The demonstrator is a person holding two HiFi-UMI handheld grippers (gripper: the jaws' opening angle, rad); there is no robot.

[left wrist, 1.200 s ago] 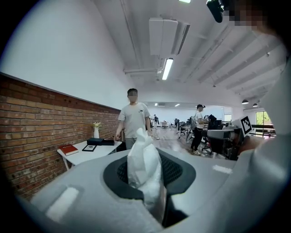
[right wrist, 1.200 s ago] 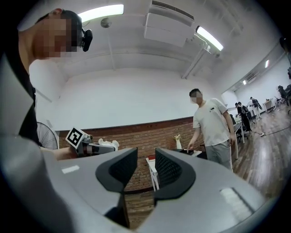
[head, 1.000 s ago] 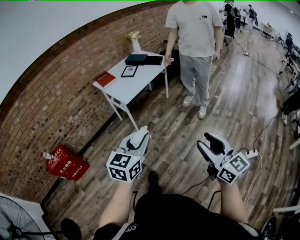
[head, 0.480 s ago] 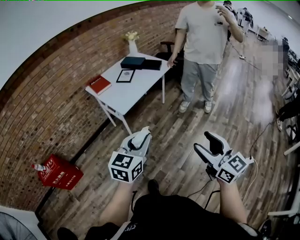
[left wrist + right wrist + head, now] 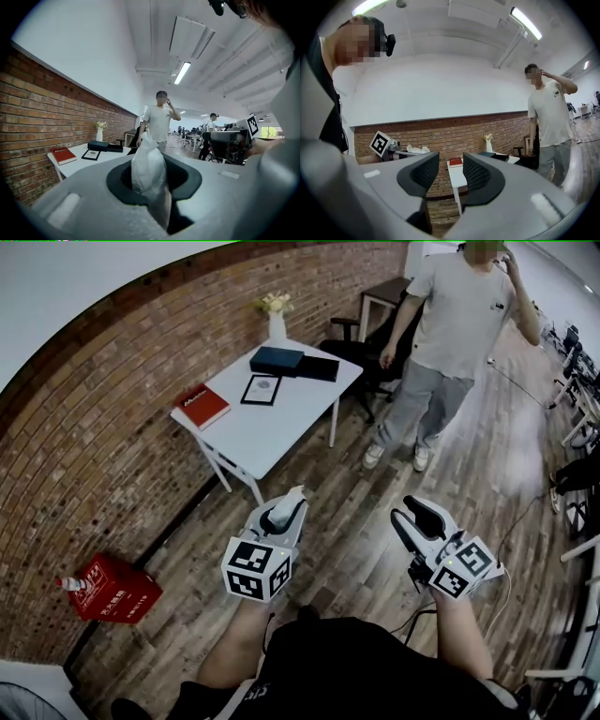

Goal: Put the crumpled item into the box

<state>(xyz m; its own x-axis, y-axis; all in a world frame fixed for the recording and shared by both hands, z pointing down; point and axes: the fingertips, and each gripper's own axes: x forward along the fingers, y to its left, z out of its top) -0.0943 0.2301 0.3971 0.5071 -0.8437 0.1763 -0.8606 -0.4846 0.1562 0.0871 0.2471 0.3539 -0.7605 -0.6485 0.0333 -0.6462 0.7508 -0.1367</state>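
Carry in progress: a white crumpled item [image 5: 148,171] sits clamped between the fingers [image 5: 117,180] of the left gripper [image 5: 285,514]. It is held out above the wooden floor [image 5: 356,488], well apart from the dark box [image 5: 277,359] on the white table [image 5: 281,423] by the brick wall [image 5: 112,427]. The right gripper [image 5: 418,521] is empty, its fingers [image 5: 423,176] apart with nothing between them after just closing partway. The next move looks to call for reaching the table and bringing the item over the box, whose lid cannot be judged open or shut from here.
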